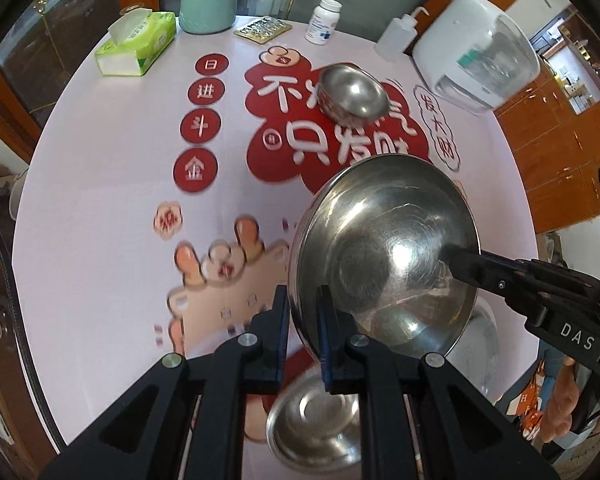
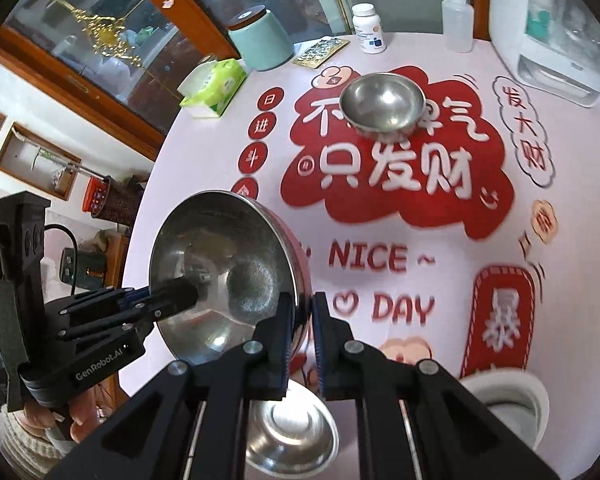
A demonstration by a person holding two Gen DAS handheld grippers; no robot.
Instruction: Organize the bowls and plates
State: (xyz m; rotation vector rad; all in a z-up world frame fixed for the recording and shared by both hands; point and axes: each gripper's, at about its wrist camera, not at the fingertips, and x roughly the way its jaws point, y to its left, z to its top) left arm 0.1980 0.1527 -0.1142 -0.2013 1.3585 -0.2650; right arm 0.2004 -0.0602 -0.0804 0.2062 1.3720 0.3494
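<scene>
Steel bowl [image 1: 384, 264] pinched by both grippers [image 1: 303, 312] [image 2: 302, 320]; only the right view shows a white dish [image 2: 516, 392].

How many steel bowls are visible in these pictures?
3. One large bowl is held tilted above the table by both grippers, left and right. One small bowl stands far back. One bowl lies below the fingers. Others may be hidden.

Shiny steel bowl [image 1: 384, 256], glossy printed tablecloth [image 1: 112, 200]
</scene>
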